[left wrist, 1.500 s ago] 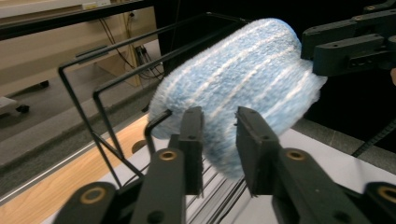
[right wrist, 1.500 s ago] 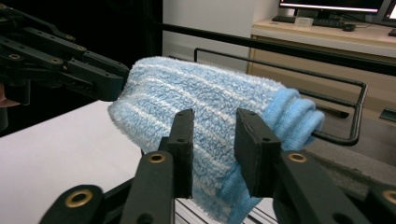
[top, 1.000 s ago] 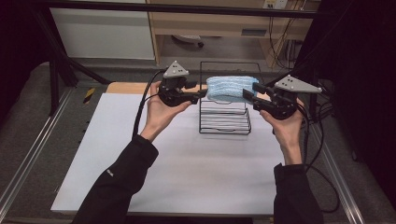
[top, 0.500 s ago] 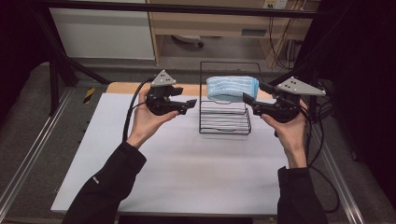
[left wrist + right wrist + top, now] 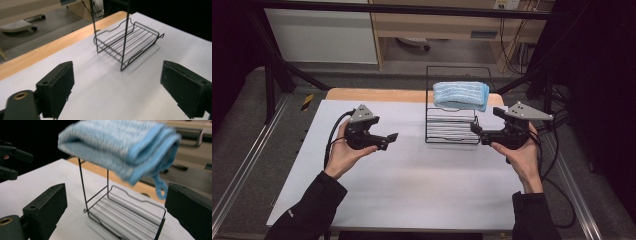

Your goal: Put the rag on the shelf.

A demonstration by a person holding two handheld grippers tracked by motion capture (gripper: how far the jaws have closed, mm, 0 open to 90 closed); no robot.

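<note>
Nearest the person, the left gripper [image 5: 384,137] is held above the white surface [image 5: 412,180], jaws spread wide and empty, aimed toward the rack. The right gripper [image 5: 482,132] is likewise held released, just beside the right end of the black wire rack [image 5: 451,131]. A folded blue towel [image 5: 460,95] is laid across the rack's top, its long axis running left to right, above and beyond both grippers. It is striped pale blue, with a brighter blue edging and a small hanging loop [image 5: 161,187]

Grey floor [image 5: 242,145], white cabinet [image 5: 322,35], wooden shelving [image 5: 437,25].
</note>
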